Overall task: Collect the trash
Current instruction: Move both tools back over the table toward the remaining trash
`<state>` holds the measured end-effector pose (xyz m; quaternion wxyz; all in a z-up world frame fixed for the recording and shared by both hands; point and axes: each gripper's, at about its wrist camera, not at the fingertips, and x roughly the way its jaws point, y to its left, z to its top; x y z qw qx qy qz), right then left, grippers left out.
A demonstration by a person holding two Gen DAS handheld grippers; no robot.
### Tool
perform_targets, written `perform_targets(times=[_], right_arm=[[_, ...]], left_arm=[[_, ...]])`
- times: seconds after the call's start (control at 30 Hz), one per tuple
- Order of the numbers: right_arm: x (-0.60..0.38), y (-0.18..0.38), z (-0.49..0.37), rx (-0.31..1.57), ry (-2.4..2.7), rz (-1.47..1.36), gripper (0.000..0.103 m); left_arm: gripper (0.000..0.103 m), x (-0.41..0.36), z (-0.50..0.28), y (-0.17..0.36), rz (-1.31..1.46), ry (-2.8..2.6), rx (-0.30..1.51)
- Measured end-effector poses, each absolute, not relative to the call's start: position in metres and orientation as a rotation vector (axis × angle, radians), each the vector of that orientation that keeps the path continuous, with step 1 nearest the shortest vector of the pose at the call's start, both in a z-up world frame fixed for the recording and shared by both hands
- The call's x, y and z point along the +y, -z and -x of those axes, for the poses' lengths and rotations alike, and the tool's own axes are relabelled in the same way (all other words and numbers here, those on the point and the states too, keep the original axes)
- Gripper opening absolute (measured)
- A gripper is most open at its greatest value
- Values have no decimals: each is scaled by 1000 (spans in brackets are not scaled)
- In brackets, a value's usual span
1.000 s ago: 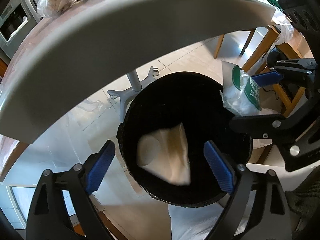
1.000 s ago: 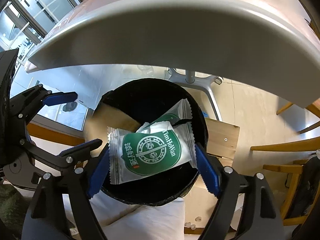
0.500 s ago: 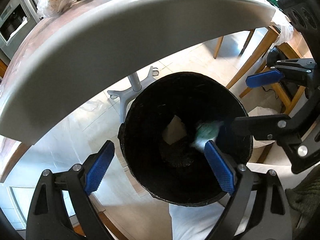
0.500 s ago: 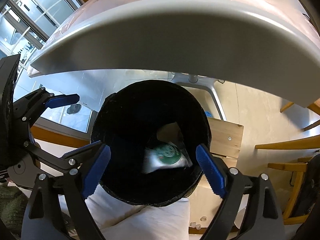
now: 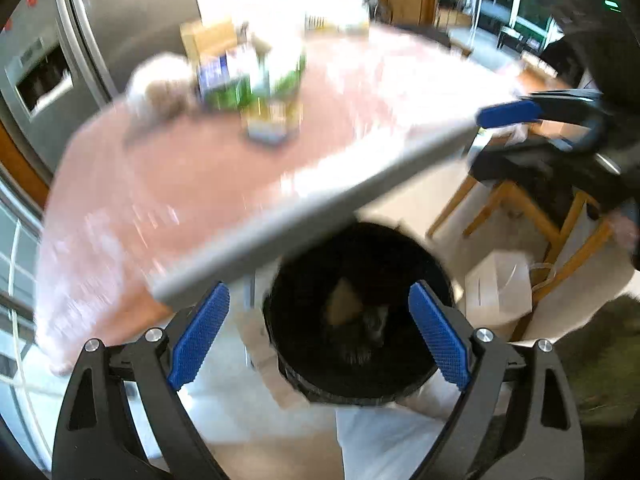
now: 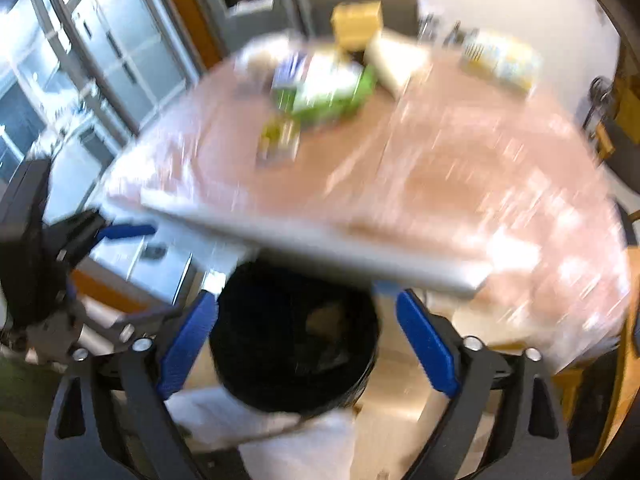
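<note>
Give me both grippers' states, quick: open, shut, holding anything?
Left gripper: opening wide, nothing between its fingers; black bin lies below.
Right gripper: opening wide, empty too.

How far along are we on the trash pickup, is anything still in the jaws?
Done: some trash, a tan scrap, lies inside the black bin. In hand: nothing; the left gripper and right gripper are both empty, jaws opening above the bin. Left: blurred packages sit on the table; whether they are trash is unclear.
</note>
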<state>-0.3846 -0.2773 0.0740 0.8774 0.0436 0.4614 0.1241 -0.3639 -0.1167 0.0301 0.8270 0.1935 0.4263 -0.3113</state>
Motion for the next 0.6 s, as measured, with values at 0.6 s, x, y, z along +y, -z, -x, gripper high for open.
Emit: perform_targets(times=[0.6], right_arm=[[-253,-58,216,1033,-355,-31,95]], left_arm=[[101,-167,255,-33,-476,650,828]])
